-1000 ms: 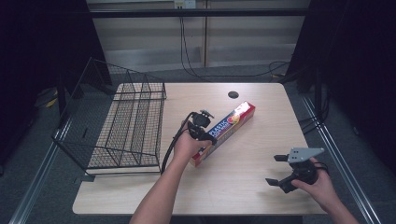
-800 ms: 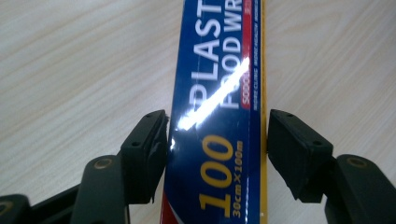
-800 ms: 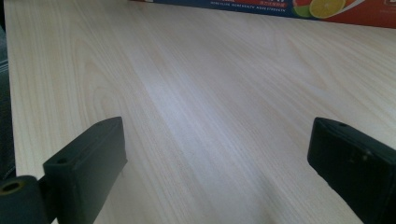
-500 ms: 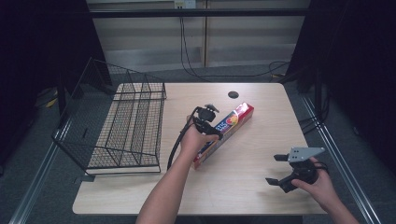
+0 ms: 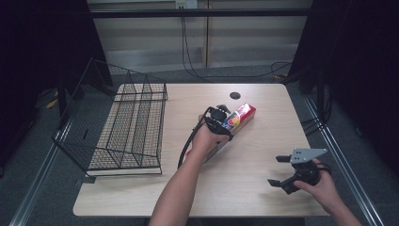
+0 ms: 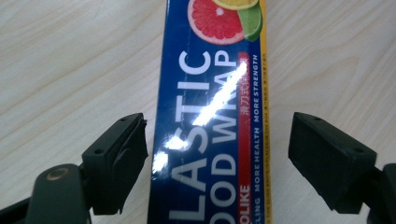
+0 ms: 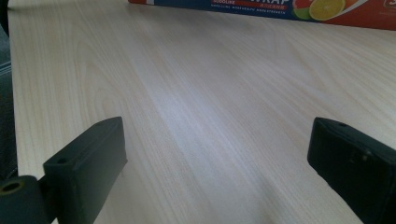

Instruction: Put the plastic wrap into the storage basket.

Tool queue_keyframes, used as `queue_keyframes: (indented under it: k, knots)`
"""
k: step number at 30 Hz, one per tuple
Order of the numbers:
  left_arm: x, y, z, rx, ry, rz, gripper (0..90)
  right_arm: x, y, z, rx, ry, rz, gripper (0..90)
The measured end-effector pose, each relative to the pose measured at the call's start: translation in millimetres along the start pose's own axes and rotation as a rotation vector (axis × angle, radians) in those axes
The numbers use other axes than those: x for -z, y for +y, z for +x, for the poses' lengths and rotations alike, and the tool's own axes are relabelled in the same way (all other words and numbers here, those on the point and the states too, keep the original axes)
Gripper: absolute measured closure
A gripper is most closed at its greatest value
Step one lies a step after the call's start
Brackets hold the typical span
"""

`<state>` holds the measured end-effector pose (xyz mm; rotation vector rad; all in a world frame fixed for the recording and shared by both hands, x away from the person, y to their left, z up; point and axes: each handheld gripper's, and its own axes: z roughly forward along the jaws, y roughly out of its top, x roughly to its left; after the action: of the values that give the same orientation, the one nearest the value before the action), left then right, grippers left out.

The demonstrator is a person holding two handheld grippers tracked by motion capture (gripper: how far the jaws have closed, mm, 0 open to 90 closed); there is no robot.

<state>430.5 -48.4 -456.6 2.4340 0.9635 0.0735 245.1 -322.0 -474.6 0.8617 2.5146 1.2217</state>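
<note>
A long plastic wrap box (image 5: 241, 116), blue and red with citrus pictures, lies diagonally on the middle of the wooden table (image 5: 268, 99). My left gripper (image 5: 218, 117) hangs over the box, pointing down at it. In the left gripper view the box (image 6: 210, 93) runs between the jaws of my left gripper (image 6: 217, 128). The jaws have just been opening, and a small gap shows on both sides of the box. My right gripper (image 5: 275, 170) rests open near the table's front right corner. In the right gripper view, bare wood lies between the jaws of my right gripper (image 7: 217, 135), and the box (image 7: 261, 5) lies far off.
A black wire rack (image 5: 127, 127) takes up the left part of the table. A round black cable hole (image 5: 235, 95) sits beyond the box. Bare wood lies between the box and my right hand.
My left hand has slid along the box toward its far right end, and its jaws have spread apart around the box. The right hand has stayed put.
</note>
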Motion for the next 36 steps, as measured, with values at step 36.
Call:
queue_keyframes:
  k: [36]
  knots:
    - [67.4, 4.6, 20.0, 0.16, 0.048, 0.191, 44.5, -1.6, 0.3, -0.6, 0.004, 0.009, -0.002, 4.1]
